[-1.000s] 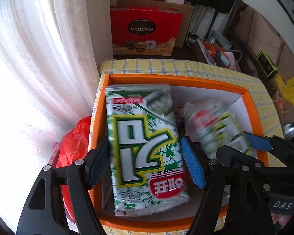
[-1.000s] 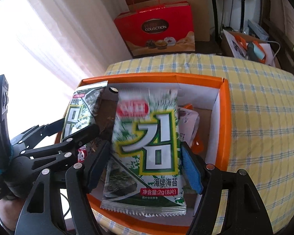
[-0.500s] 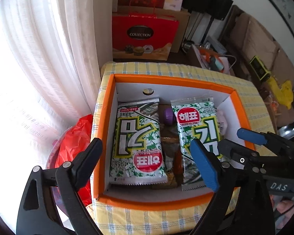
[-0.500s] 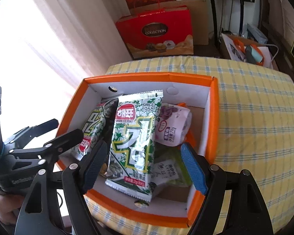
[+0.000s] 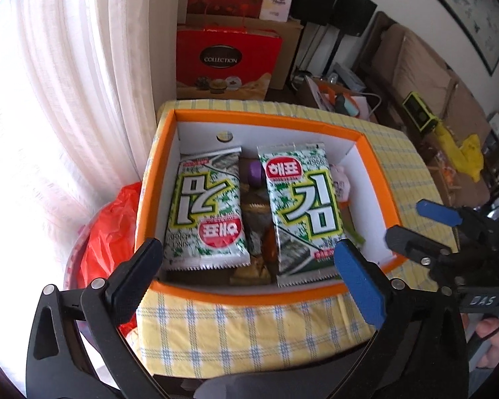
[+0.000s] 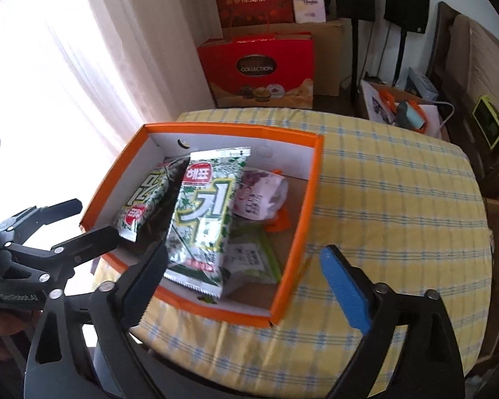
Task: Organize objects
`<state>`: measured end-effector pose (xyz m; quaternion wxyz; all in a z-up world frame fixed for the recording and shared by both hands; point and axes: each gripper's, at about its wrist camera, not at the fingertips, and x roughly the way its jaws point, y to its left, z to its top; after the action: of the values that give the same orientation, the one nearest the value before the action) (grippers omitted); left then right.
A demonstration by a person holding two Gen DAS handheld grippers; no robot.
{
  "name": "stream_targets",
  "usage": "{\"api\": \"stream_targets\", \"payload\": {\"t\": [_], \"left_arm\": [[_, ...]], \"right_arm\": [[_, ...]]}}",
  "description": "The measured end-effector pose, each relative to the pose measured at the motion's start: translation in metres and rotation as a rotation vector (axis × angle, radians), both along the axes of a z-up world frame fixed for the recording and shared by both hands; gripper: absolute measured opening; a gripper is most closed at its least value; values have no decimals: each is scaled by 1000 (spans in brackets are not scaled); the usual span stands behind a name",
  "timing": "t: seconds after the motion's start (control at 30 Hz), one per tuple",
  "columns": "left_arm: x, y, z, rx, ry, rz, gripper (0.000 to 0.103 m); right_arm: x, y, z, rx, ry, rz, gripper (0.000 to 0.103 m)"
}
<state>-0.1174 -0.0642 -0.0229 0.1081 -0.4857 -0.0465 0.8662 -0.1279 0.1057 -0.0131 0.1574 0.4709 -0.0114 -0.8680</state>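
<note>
We are holding the left gripper (image 5: 249, 266) above the near edge of the table, its jaws spread wide with nothing between them; they have just been opening. The near rim of the orange box (image 5: 243, 296) is showing in the gap between its fingers. We are holding the right gripper (image 6: 246, 276) in the same manner: jaws wide apart, just opened further, no pad touching any item. Its black finger is overlapping the near left wall of the box in the right wrist view, and its blue pad (image 6: 344, 287) is standing over the bare tablecloth (image 6: 399, 206) beside the box.

The box is sitting on the yellow checked tablecloth, near the left edge of the table. Inside it, two green-and-white seaweed packets are lying side by side. The left seaweed packet (image 5: 206, 209) is lying flat with its red logo toward us. The right seaweed packet (image 5: 304, 209) is lying with its red logo away from us, resting on smaller snack wrappers (image 5: 254, 229). A pale pink pouch (image 6: 261, 196) is lying just beside the right packet, toward the right wall.

Beyond the table, a red gift bag (image 5: 226, 63) is standing on the floor beside a white curtain (image 5: 83, 76).
</note>
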Motion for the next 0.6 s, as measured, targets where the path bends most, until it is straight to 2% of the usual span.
{"api": "stream_targets", "payload": {"t": [0.07, 0.4, 0.5, 0.6], "left_arm": [[6, 1, 2, 4, 14, 1, 103], [41, 14, 17, 14, 76, 12, 103], [51, 14, 19, 18, 88, 48, 103], [62, 14, 17, -10, 88, 82, 103]], "right_arm": [[7, 8, 5, 1, 19, -12, 102], [38, 46, 21, 71, 92, -102, 103], [49, 56, 23, 79, 106, -120, 103], [60, 64, 23, 86, 119, -131, 103]]}}
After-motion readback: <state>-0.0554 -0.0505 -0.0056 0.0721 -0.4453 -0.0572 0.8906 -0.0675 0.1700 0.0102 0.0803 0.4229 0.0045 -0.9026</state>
